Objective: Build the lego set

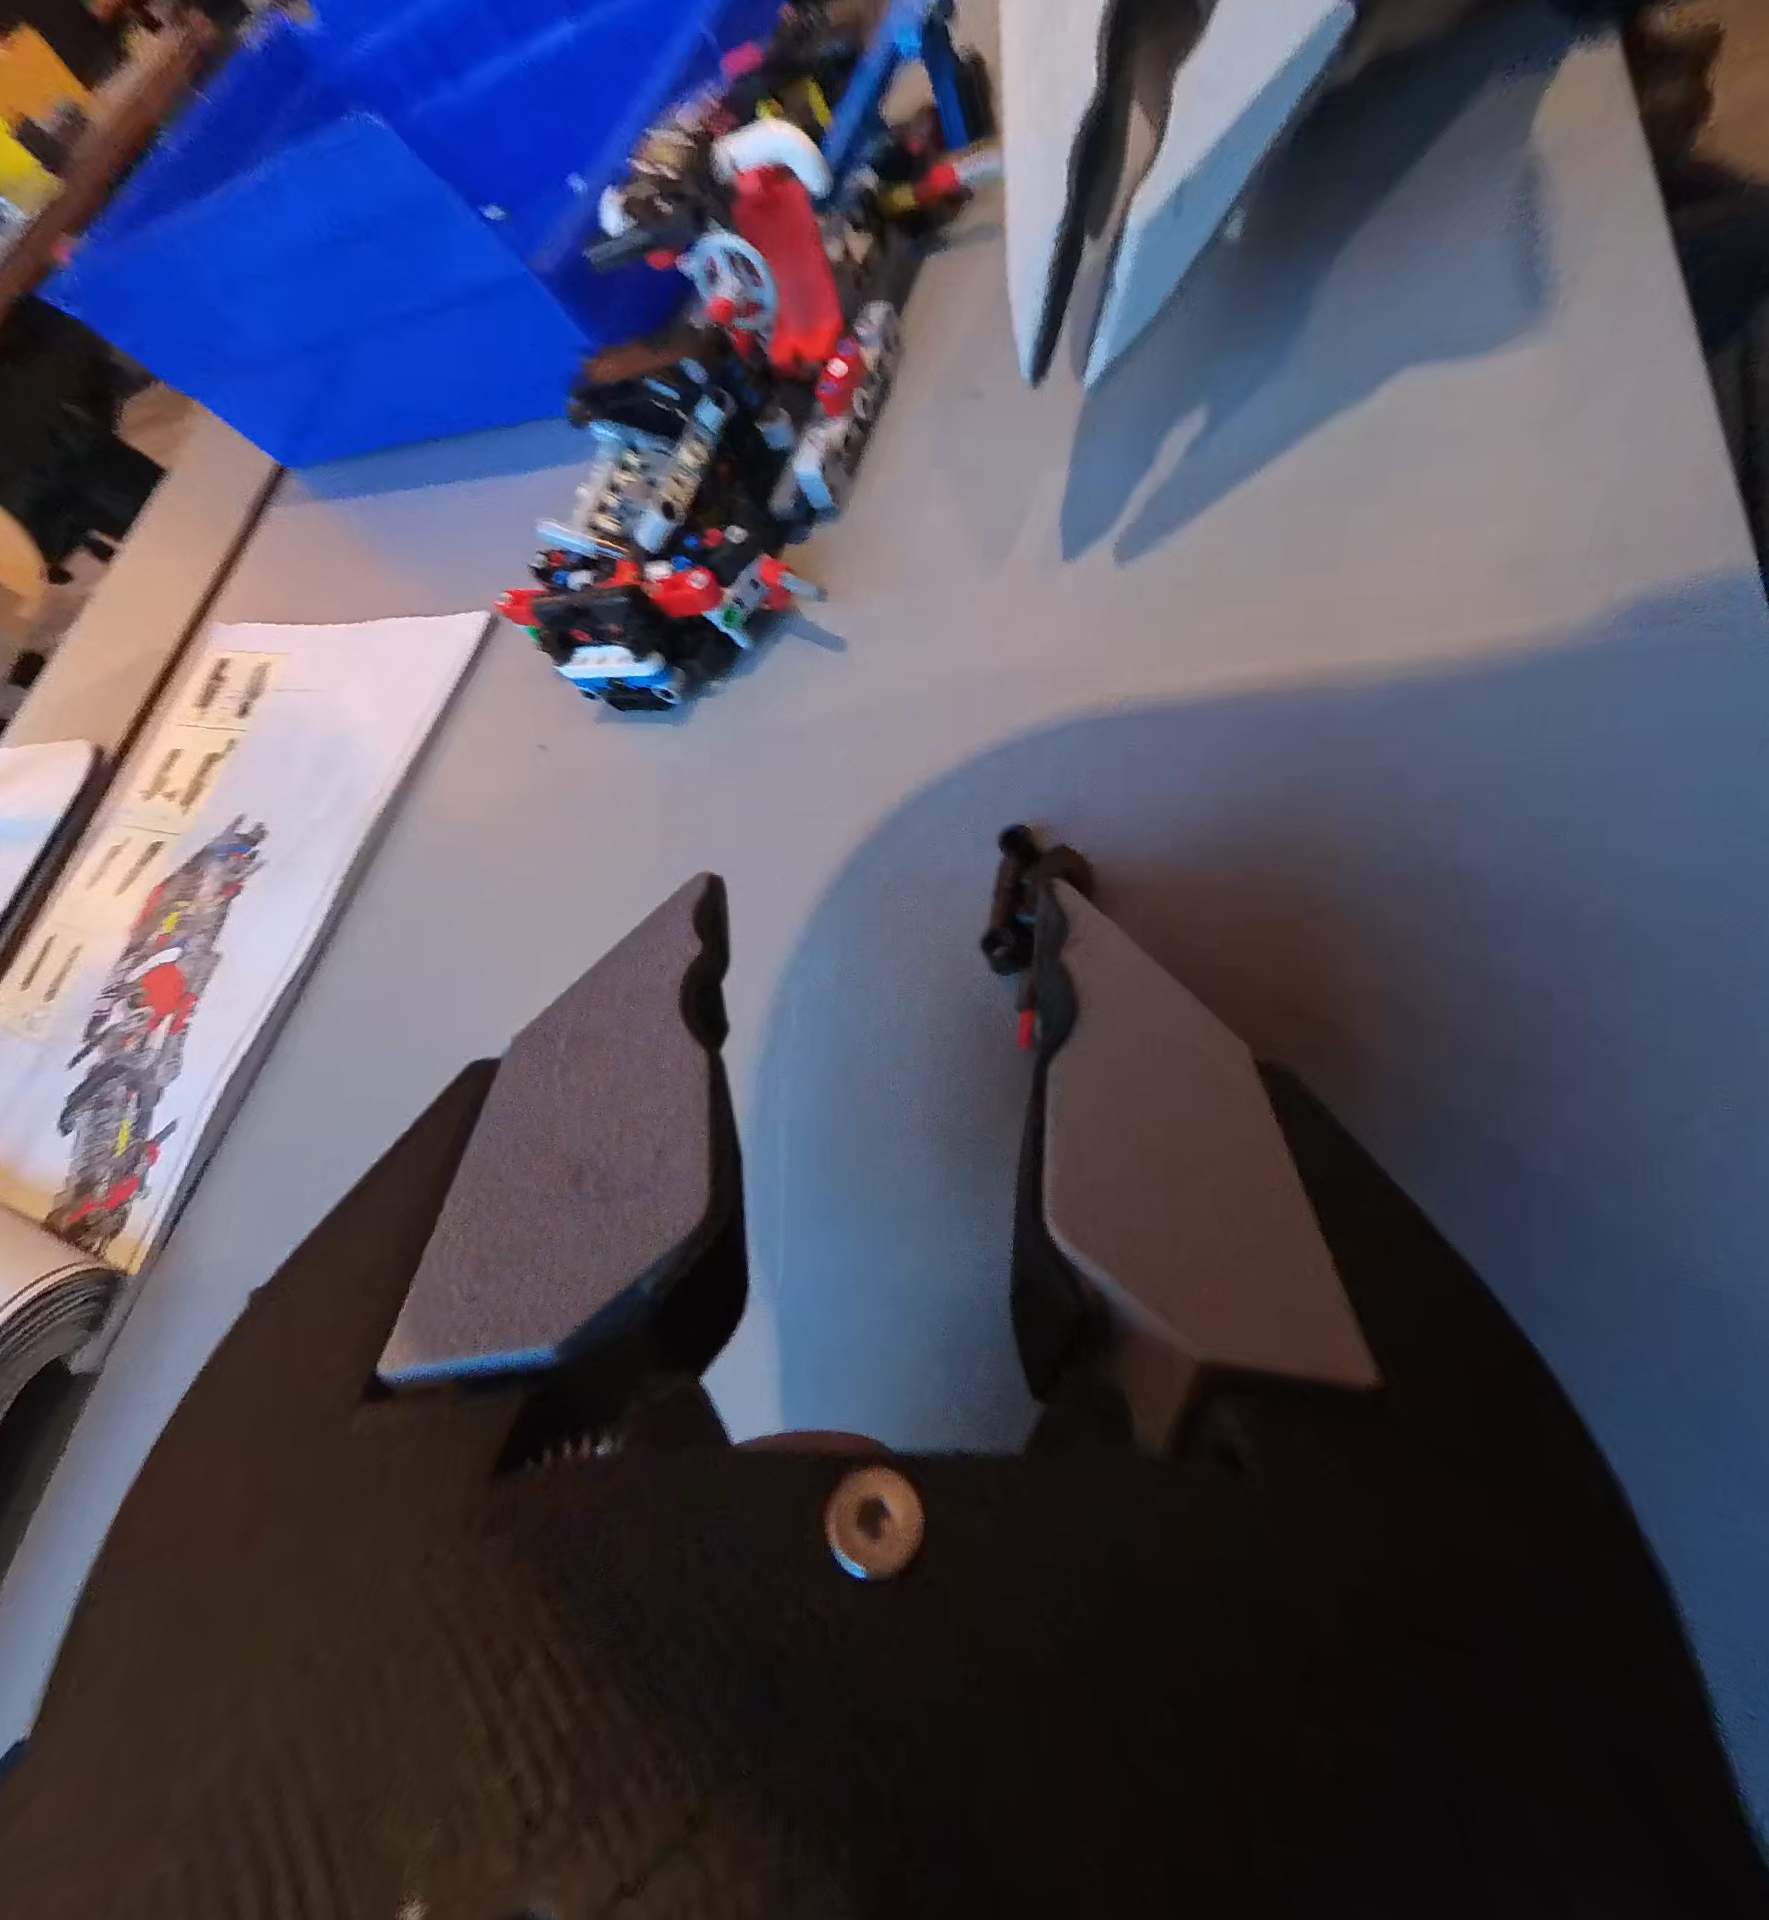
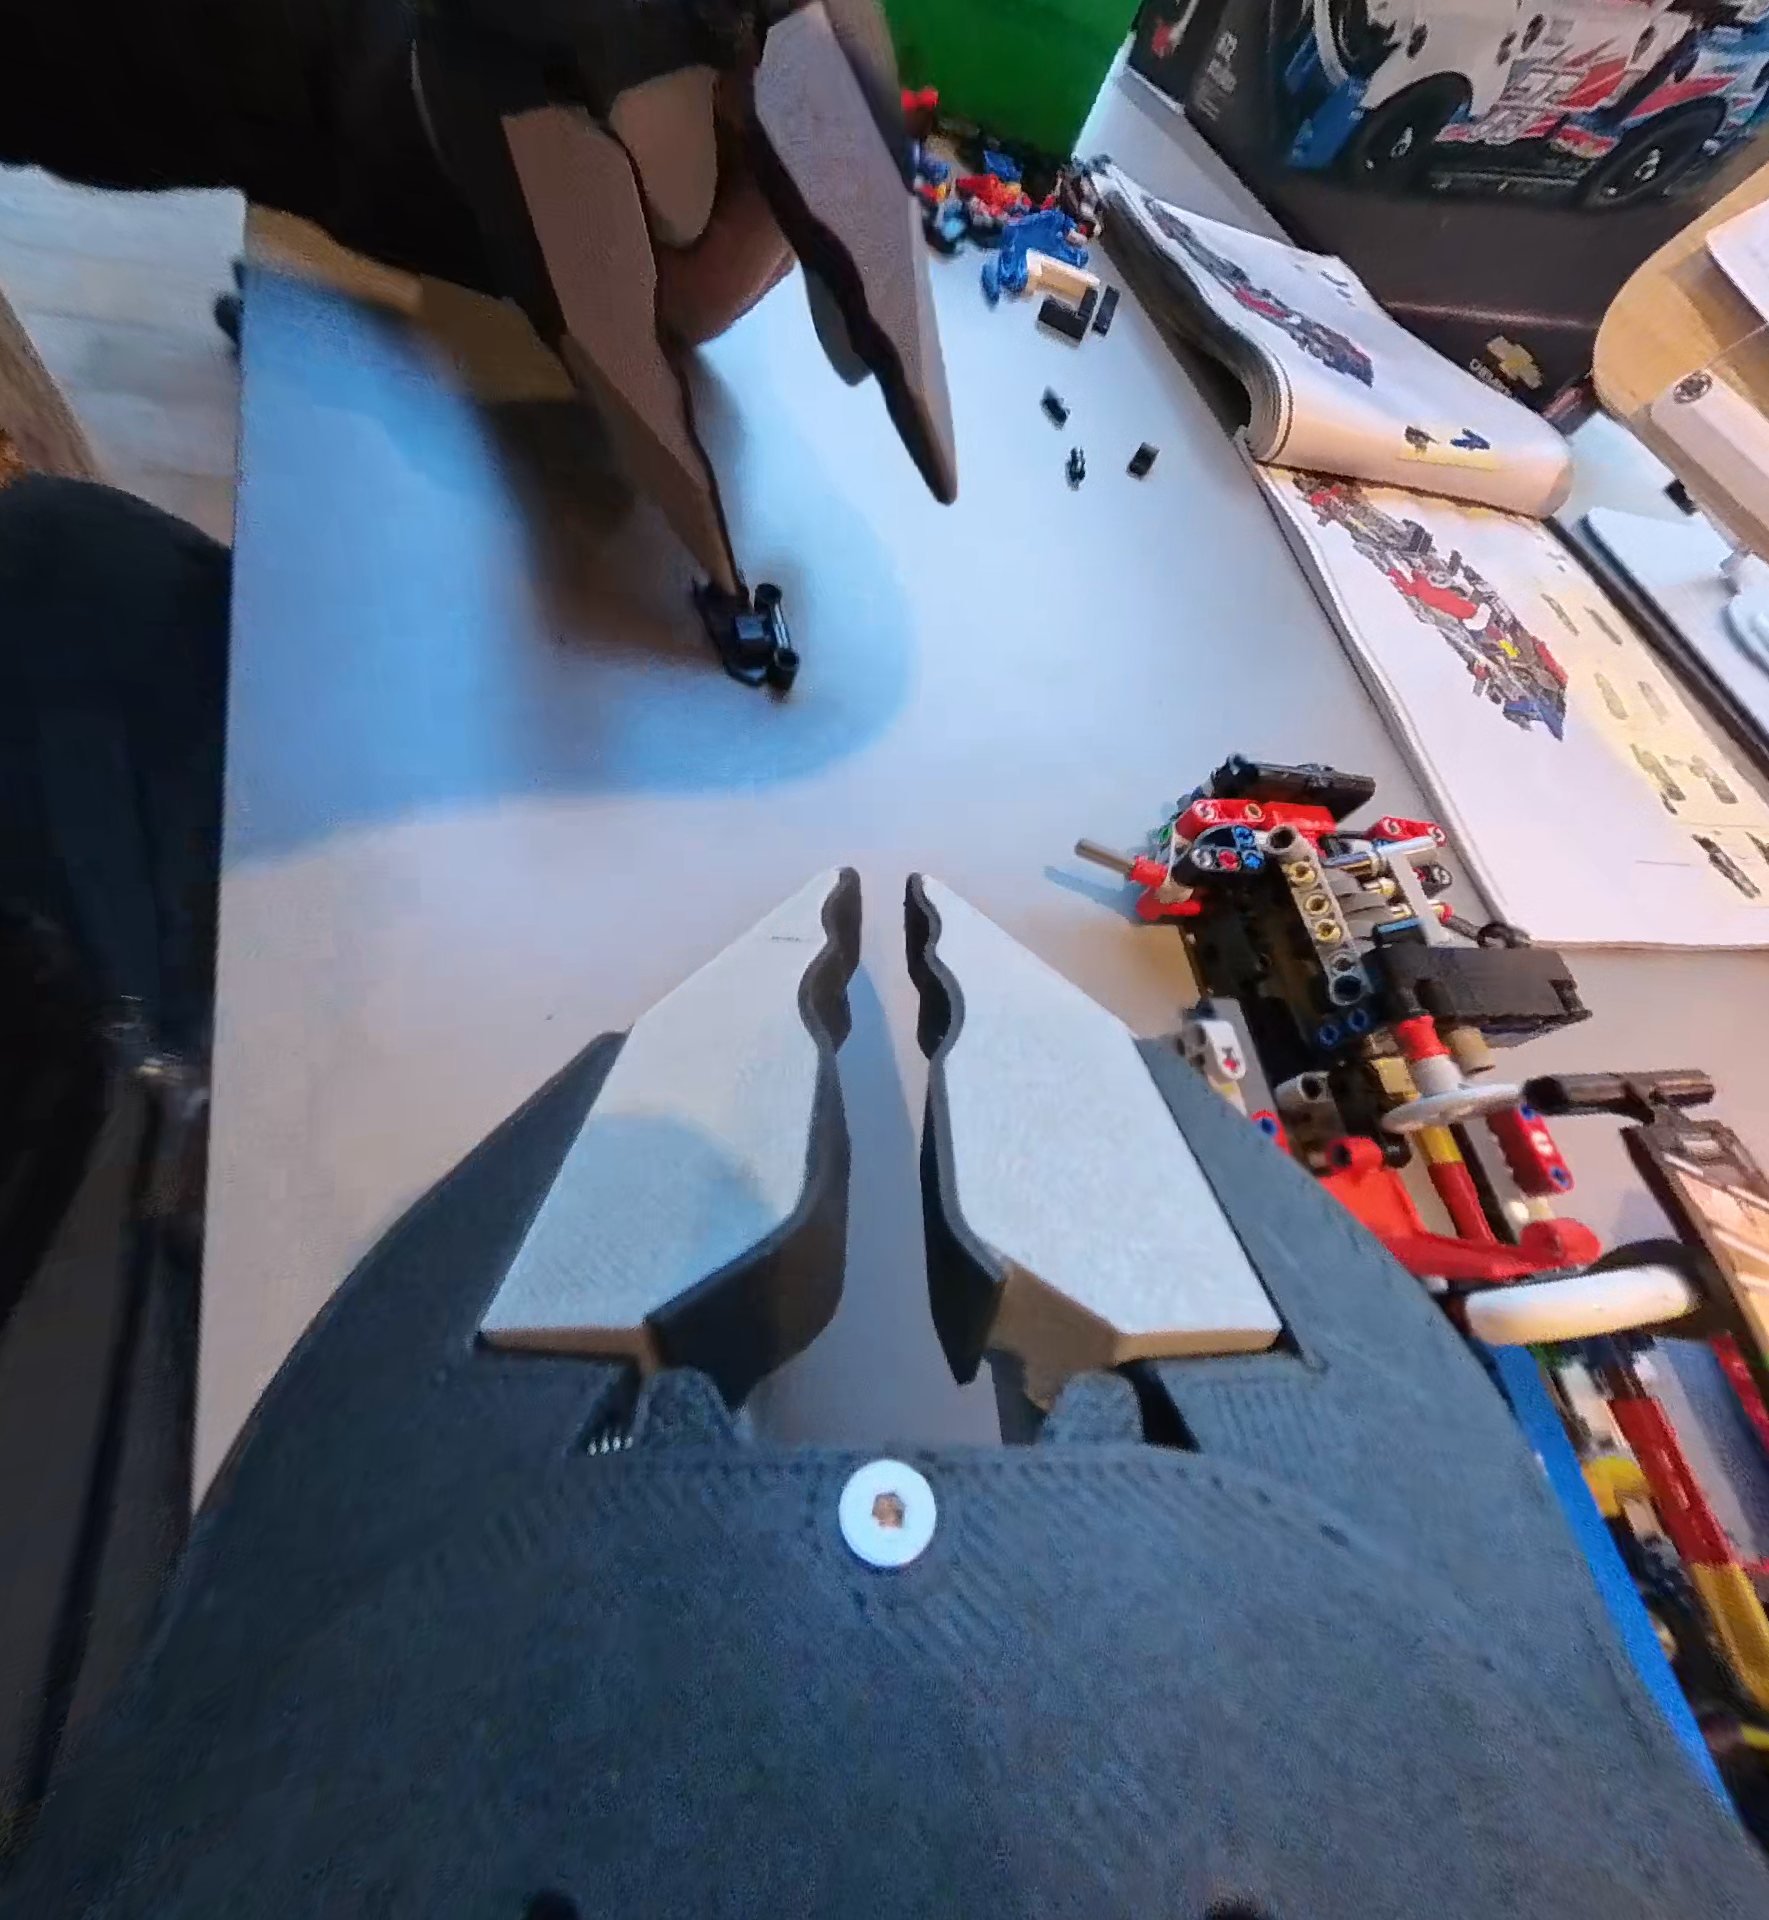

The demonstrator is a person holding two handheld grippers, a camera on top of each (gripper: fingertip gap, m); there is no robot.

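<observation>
There are two grippers. The left gripper (image 1: 875, 914) is wide open, and one of its fingertips (image 2: 724, 577) touches a small black lego piece (image 2: 755, 634) that lies on the worktop (image 2: 568, 935); the other finger is well away from the piece, so nothing is held. The right gripper (image 2: 882, 883) hangs over bare worktop with only a thin gap between its fingers, and nothing is in it. There is one big lego model (image 2: 1379, 987), part built, black and red with some grey and white bits. It is long and thin. In the right wrist view it lies to the right of the right gripper, with one end next to the open book and its long side running away toward the blue bin (image 1: 360, 270). There is one instruction book (image 2: 1545, 707), open, with pictures of the model on its pages. About four tiny black pieces (image 2: 1098, 436) lie apart from each other farther up the worktop, and a heap of blue and red pieces (image 2: 1005, 218) sits behind them. One box with a car picture (image 2: 1545, 94) stands at the back. The worktop is flat and pale grey, with big soft shadows on it.
</observation>
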